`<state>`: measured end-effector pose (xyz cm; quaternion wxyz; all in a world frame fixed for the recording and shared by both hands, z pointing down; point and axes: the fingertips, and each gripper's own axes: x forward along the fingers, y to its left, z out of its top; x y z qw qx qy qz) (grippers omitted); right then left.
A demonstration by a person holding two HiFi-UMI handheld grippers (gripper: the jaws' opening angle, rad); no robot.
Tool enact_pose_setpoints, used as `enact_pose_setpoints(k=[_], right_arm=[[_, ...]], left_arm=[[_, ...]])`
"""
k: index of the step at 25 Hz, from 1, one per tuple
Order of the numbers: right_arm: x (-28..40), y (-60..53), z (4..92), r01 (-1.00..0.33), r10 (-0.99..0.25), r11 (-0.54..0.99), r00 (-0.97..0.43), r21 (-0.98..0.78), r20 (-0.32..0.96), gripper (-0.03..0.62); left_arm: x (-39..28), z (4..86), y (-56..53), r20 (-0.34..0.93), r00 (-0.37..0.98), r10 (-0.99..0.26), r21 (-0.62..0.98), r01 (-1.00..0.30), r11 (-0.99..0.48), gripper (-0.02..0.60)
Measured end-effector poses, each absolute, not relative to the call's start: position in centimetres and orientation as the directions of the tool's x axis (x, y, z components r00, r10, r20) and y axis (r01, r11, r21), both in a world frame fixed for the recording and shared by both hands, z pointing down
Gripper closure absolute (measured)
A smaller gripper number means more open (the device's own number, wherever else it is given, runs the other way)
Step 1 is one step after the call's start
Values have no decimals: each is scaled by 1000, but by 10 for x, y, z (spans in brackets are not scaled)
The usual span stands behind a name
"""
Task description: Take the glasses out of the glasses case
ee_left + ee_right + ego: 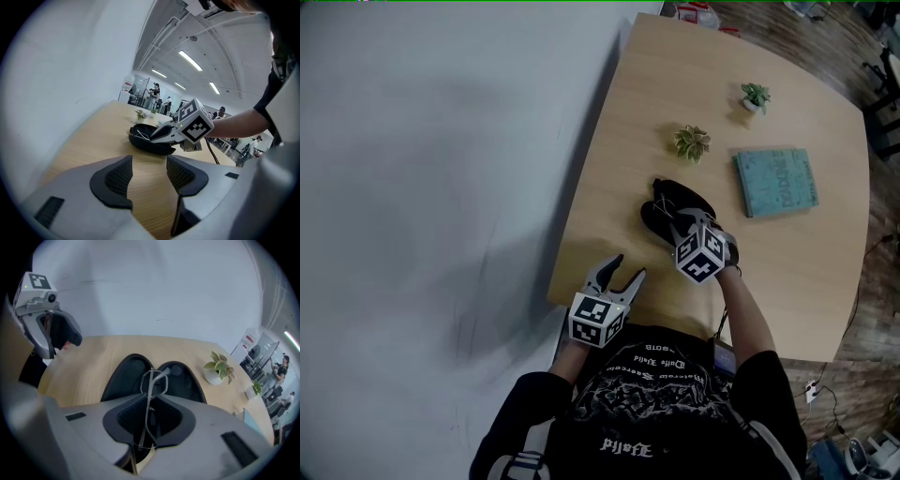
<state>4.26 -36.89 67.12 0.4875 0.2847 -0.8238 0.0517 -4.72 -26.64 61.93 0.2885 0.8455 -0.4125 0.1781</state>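
Right tongs [149, 417] tilt steeply down into the open case [123, 376], clamped on the glasses [151, 386]; left tongs [149, 174] hover open nearby.

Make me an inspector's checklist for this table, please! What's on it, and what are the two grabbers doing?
Surface: light wood table, bare in the near part.
Job's things: black glasses case lying open; thin wire glasses standing above it.
Clutter: two small potted plants; teal book, lying flat, apart from the case.
Grippers: right gripper closed on the glasses over the case; left gripper open and empty, at the table's near edge.
Cables: thin cables on the floor to the table's right.
Surroundings: pale wall along the left side; wooden floor; people far off.
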Motion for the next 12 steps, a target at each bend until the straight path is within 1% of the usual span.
enact_pose_setpoints(k=[1, 2, 12], right_arm=[[42, -368, 671, -509, -423, 836, -359, 205, 832, 542], [41, -368, 670, -499, -428, 839, -357, 218, 830, 554], [33, -366, 652, -485, -473, 832, -370, 268, 799, 556]], left_arm=[[-47, 619, -267, 537, 596, -597, 341, -801, -492, 348], [-48, 618, -267, 535, 595, -600, 341, -802, -491, 348], [-51, 615, -269, 523, 596, -610, 339, -801, -493, 348]])
